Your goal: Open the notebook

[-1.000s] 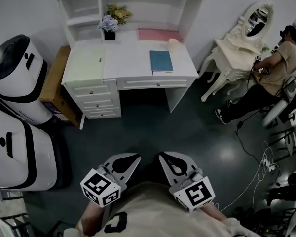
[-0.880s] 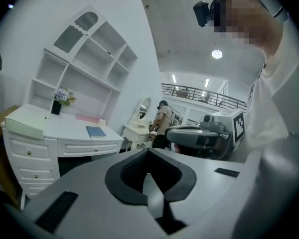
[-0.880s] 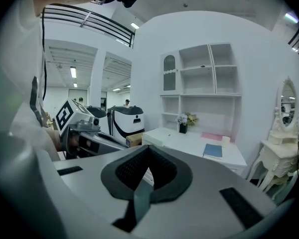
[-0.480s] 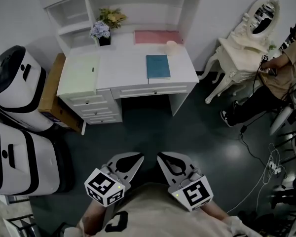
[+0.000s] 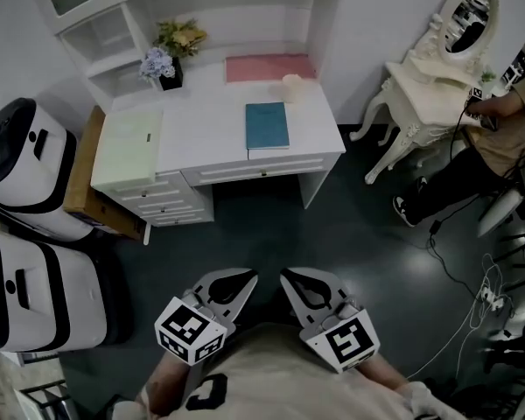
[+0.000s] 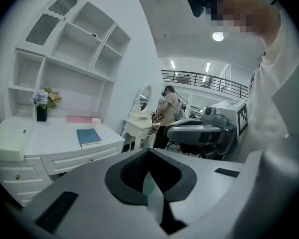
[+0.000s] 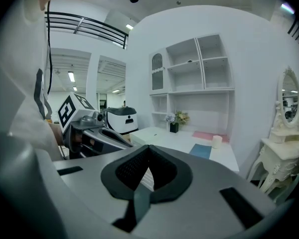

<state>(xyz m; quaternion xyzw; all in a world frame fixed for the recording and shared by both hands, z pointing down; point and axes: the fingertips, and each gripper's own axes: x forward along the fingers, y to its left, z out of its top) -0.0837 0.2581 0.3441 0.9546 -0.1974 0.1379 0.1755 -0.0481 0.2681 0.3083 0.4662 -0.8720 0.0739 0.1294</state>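
A closed blue notebook lies flat on the white desk, near its front edge and right of centre. It also shows small in the left gripper view and the right gripper view. Both grippers are held close to my body, far from the desk, over the dark floor. My left gripper is shut with nothing in it. Beside it, my right gripper has its pads together and holds nothing.
On the desk stand a flower pot, a pink pad, a pale cup and a light green folder. Two white-and-black machines and a cardboard box stand at the left. At the right are a mirrored vanity table, a seated person and floor cables.
The desk with the notebook has slid lower and to the left in the head view and looks slightly larger. Both grippers keep their shut pose in front of my body.
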